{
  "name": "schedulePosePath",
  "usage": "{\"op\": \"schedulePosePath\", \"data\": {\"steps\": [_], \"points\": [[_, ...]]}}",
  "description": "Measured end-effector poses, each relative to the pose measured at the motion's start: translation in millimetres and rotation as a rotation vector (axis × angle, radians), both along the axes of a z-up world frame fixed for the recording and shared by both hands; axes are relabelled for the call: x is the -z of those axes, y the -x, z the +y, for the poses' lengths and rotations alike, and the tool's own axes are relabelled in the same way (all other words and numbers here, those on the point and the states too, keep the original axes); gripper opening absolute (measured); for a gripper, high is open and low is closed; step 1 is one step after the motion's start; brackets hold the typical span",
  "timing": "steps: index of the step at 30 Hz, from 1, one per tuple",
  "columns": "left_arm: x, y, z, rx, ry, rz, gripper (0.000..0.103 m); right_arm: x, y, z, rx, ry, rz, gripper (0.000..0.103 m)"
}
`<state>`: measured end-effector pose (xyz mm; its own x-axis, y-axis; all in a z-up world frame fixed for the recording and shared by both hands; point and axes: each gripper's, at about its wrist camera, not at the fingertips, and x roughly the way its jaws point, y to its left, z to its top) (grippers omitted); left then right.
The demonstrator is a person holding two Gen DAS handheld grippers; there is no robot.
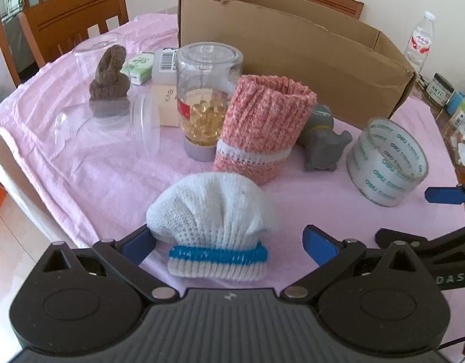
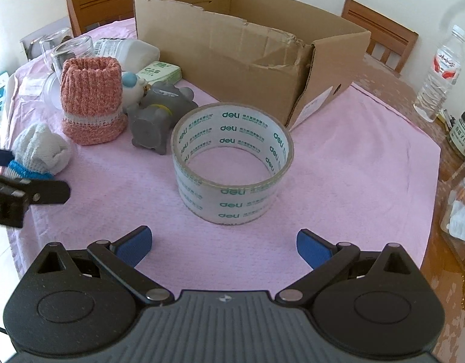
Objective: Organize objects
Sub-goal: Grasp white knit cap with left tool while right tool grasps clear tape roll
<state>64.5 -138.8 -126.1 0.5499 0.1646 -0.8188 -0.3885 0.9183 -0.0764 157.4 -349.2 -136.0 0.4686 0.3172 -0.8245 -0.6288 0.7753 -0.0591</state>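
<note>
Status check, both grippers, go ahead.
Left gripper open, straddling white knit hat. Right gripper open, empty, facing tape roll. Cardboard box behind, open; path clear.

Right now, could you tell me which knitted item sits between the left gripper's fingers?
The white sock with the blue band; the pink knit and brown knit stand farther back.

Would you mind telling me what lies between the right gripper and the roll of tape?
Only bare pink tablecloth: in the right wrist view, nothing lies between the open right gripper and the roll of tape.
</note>
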Motion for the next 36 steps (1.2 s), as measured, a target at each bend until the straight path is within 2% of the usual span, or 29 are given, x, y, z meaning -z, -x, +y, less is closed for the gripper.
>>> {"op": "schedulePosePath", "data": {"steps": [8, 19, 25, 27, 29, 36], "points": [[3, 5, -1, 0.005, -0.059, 0.004, 0.102, 2, -21, 4, -0.002, -0.045, 0.023, 0.103], [1, 4, -1, -0.003, -0.062, -0.006, 0.1, -5, -46, 27, -0.052, -0.05, -0.027, 0.103], [-1, 4, 4, 0.002, -0.031, -0.04, 0.092, -10, -47, 33, -0.068, -0.036, -0.054, 0.1], [-3, 5, 6, 0.006, -0.033, -0.038, 0.086, -11, -46, 34, -0.068, -0.025, -0.059, 0.095], [-4, 6, 8, 0.017, -0.031, -0.035, 0.086, -11, -46, 35, -0.062, -0.006, -0.07, 0.09], [-8, 2, 16, 0.068, -0.022, -0.019, 0.082, -16, -48, 34, -0.05, -0.001, -0.043, 0.09]]}}
